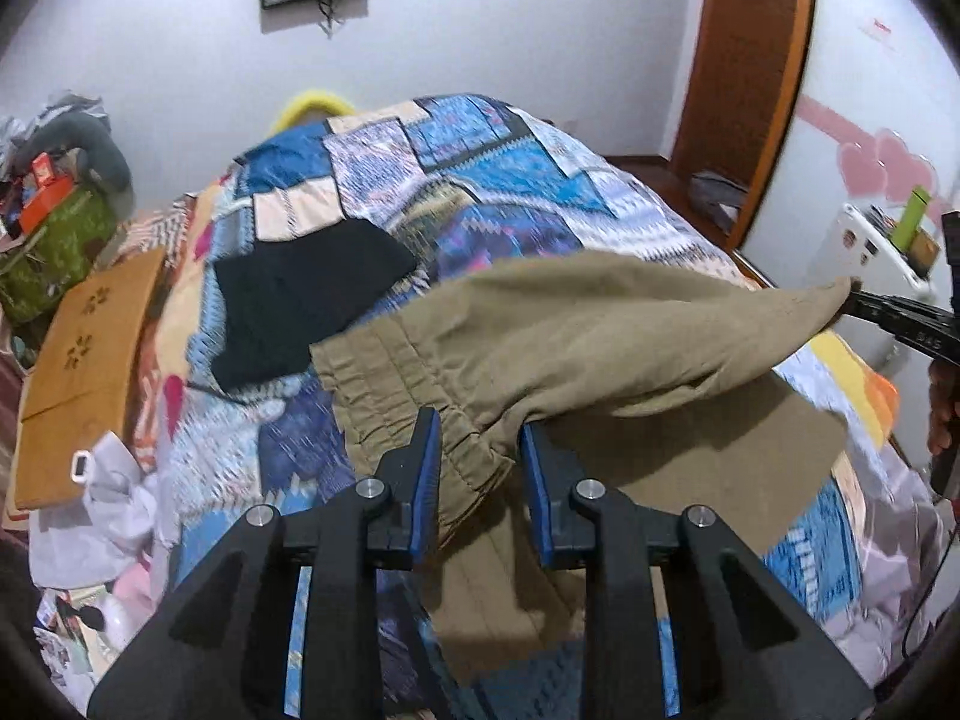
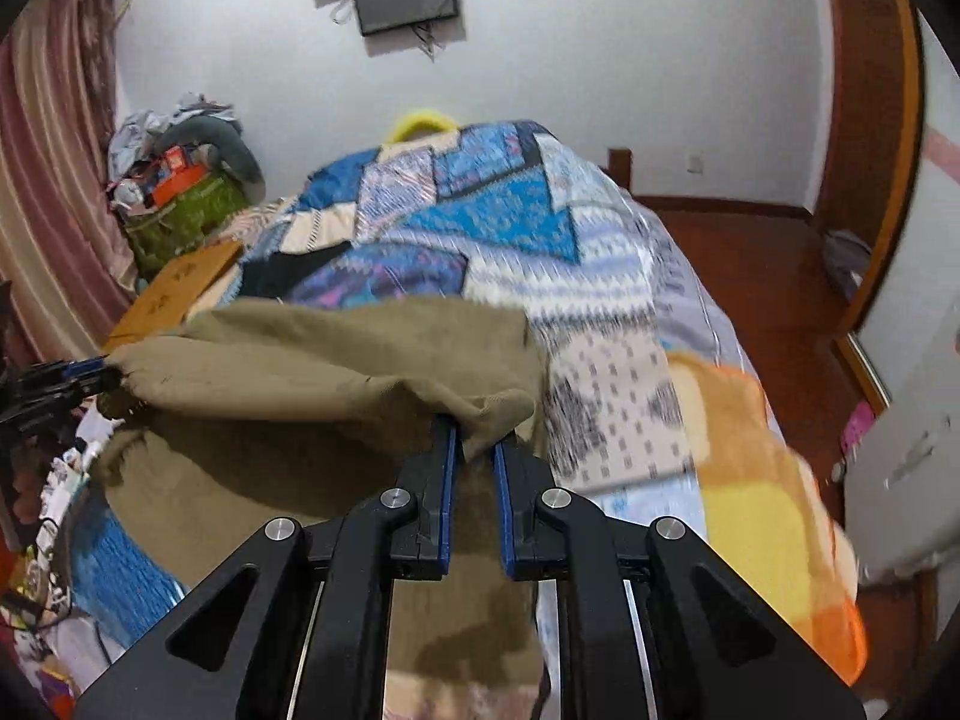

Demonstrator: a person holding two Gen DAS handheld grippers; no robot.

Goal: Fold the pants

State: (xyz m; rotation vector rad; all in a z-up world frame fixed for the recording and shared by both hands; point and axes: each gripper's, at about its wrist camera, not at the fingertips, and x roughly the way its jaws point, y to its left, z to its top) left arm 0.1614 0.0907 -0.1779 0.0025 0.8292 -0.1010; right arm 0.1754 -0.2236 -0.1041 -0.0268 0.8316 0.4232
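Note:
Khaki pants point(image 1: 600, 324) with an elastic waistband hang stretched over the bed between my two grippers. My left gripper point(image 1: 478, 429) is shut on the bunched waistband edge, which fills the gap between its blue pads. In the same view my right gripper point(image 1: 864, 300) pinches the far corner of the cloth at the right. The right wrist view shows my right gripper point(image 2: 477, 438) shut on a fold of the pants point(image 2: 330, 360), with my left gripper point(image 2: 90, 375) holding the other end at the left edge. The lower part of the pants lies flat on the quilt beneath.
A patchwork quilt point(image 1: 468, 180) covers the bed. A black garment point(image 1: 300, 300) lies on it beyond the pants. A brown board point(image 1: 84, 360) and piled clutter sit to the left. An orange-yellow blanket point(image 2: 768, 510) and a white appliance point(image 1: 864, 246) are on the right.

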